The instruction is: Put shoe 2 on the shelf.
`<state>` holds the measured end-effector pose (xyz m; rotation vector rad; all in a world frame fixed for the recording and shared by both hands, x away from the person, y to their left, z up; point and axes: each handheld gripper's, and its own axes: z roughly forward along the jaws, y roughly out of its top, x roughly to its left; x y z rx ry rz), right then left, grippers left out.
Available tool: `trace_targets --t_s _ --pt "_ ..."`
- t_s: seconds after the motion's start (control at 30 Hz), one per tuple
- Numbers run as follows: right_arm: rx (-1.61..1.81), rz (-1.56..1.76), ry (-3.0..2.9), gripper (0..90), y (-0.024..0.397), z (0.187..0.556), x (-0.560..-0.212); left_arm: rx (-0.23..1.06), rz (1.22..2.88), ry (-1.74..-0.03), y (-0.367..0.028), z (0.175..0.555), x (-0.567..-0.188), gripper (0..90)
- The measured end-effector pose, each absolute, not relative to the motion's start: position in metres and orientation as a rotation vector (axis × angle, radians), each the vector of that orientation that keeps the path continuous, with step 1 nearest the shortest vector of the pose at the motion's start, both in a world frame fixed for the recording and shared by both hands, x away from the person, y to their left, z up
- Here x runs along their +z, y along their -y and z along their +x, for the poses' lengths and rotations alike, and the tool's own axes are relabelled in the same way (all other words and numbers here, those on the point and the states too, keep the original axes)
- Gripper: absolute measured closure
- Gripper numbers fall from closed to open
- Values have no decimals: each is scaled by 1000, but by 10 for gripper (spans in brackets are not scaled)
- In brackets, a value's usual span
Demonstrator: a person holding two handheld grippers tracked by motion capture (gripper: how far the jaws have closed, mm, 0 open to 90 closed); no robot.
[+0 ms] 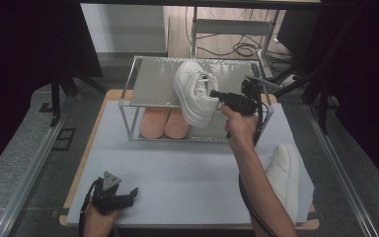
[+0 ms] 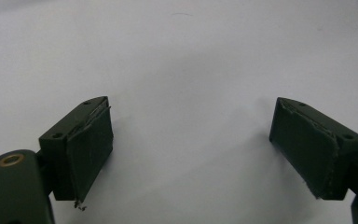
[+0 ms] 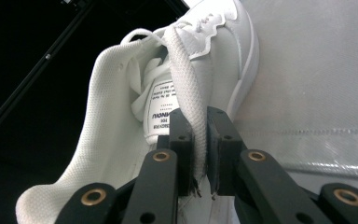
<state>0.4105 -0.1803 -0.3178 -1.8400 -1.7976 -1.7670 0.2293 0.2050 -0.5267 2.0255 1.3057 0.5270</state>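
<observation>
A white sneaker [image 1: 193, 91] hangs tilted over the right part of the top shelf of a metal rack [image 1: 153, 84]. My right gripper [image 1: 213, 94] is shut on the sneaker, and a hand holds that gripper from the right. In the right gripper view the two black jaws of this gripper [image 3: 200, 119] pinch the white wall of the sneaker [image 3: 121, 140] beside its tongue label, with the silvery shelf [image 3: 307, 70] behind. My left gripper [image 1: 132, 192] rests low at the table's front left, open. In its own view the left gripper [image 2: 191, 140] has only bare white table between the pads.
A pair of pink slippers [image 1: 167, 123] lies on the rack's lower level. A second white sneaker [image 1: 285, 173] lies on the white table [image 1: 177, 168] at the right, beside the forearm. Dark frames and cables stand behind the rack.
</observation>
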Motion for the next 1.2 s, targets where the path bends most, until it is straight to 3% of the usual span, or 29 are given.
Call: trace_targets --t_s 0.33,0.77,1.2 --pt "-1808 -1831 1884 720 161 413 -310 527 2025 -1307 -205 229 -527 135" --pt "-1865 -1670 1976 540 174 409 -302 528 2024 -1307 -205 229 -527 135" --pt "-1924 -1535 2115 523 206 383 -291 530 2023 -1307 -205 229 -527 135"
